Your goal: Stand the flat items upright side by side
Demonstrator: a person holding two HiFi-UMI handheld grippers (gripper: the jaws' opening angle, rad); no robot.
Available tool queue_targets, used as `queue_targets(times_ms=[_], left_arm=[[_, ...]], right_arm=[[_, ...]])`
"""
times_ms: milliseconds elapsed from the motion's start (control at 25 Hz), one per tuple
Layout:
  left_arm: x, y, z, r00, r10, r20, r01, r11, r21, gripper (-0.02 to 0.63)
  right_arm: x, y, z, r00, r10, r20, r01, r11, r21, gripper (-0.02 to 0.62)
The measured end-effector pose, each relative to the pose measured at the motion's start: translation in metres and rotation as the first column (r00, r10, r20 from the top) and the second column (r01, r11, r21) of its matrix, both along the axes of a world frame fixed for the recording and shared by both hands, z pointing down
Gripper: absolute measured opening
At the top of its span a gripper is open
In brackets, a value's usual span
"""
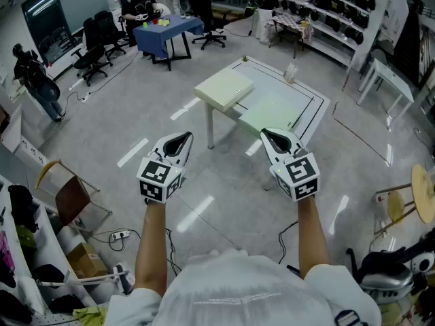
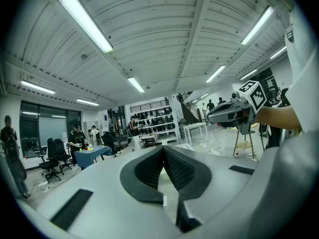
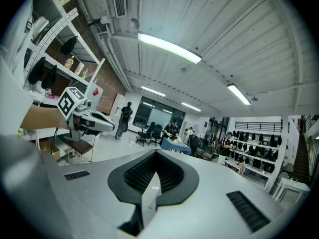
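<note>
I hold both grippers out at chest height over the floor, short of a white table [image 1: 309, 114] covered by a pale green mat. A thick pale slab [image 1: 224, 88] lies flat on the table's left corner, and a small light item [image 1: 291, 72] stands near its far edge. My left gripper [image 1: 179, 141] is shut with nothing between its jaws, as the left gripper view confirms at its left gripper tip [image 2: 163, 149]. My right gripper [image 1: 273, 137] is also shut and empty, seen in its own view as the right gripper tip [image 3: 155, 156]. Each gripper shows in the other's view: the right gripper [image 2: 233, 112], the left gripper [image 3: 85, 119].
A blue table [image 1: 167, 28] with a seated person and office chairs [image 1: 95, 46] stands far left. Shelves of dark goods [image 1: 333, 5] line the back. A white side table [image 1: 385, 77] and a round stool [image 1: 424, 193] are at right. A person [image 1: 38, 80] stands left; a power strip [image 1: 121, 235] lies on the floor.
</note>
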State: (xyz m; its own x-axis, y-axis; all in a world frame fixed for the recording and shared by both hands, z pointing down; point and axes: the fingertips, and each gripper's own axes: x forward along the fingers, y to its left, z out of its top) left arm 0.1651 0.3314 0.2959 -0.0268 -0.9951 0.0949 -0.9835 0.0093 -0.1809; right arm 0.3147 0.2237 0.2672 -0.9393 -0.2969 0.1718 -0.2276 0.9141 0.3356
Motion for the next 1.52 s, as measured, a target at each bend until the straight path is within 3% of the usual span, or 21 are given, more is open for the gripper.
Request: queue_targets(times_ms=[240, 440, 720, 880, 1000, 1160, 1320, 1400, 1440, 1520], left_arm=[[-0.015, -0.002, 0.004, 0.999, 0.002, -0.039, -0.002, 1.0, 0.008, 0.018], [-0.032, 0.005, 0.002, 0.982, 0.054, -0.182, -0.038, 0.995, 0.093, 0.018], [-0.069, 0.012, 0.021, 0.999, -0.008, -0.032, 0.008, 1.0, 0.0, 0.018], [-0.086, 0.015, 0.026, 0.998, -0.058, 0.012, 0.058, 0.998, 0.01, 0.018], [-0.093, 0.015, 0.03, 0.999, -0.043, -0.009, 0.044, 0.999, 0.023, 0.018], [-0.116, 0.012, 0.038, 0.994, -0.064, -0.089, 0.069, 0.996, 0.061, 0.018], [-0.136, -0.01, 0.051, 0.995, -0.086, -0.047, 0.088, 0.995, 0.039, 0.018], [-0.146, -0.029, 0.057, 0.996, -0.067, -0.063, 0.069, 0.997, 0.031, 0.022], [-0.153, -0.04, 0.059, 0.995, -0.059, -0.083, 0.062, 0.998, 0.033, 0.034], [-0.169, -0.065, 0.062, 0.992, -0.052, -0.115, 0.057, 0.998, 0.04, 0.143]], right_arm=[[-0.011, -0.005, 0.0, 1.0, -0.001, 0.021, 0.002, 1.0, -0.018, 0.028], [-0.029, -0.001, -0.003, 0.996, -0.012, 0.087, 0.017, 0.998, -0.054, 0.028], [-0.063, 0.011, 0.006, 0.998, -0.019, 0.058, 0.023, 0.997, -0.07, 0.028], [-0.077, 0.012, 0.012, 0.999, -0.016, 0.047, 0.019, 0.997, -0.07, 0.028], [-0.089, 0.009, 0.015, 0.999, -0.025, 0.048, 0.028, 0.998, -0.064, 0.028], [-0.109, -0.001, 0.025, 0.998, -0.035, 0.043, 0.037, 0.998, -0.055, 0.028], [-0.129, -0.032, 0.035, 0.997, -0.031, 0.064, 0.037, 0.994, -0.099, 0.029], [-0.141, -0.052, 0.04, 0.997, -0.035, 0.071, 0.042, 0.993, -0.11, 0.035], [-0.148, -0.062, 0.043, 0.997, -0.039, 0.071, 0.046, 0.992, -0.113, 0.041], [-0.165, -0.086, 0.051, 0.997, -0.047, 0.063, 0.055, 0.99, -0.126, 0.071]])
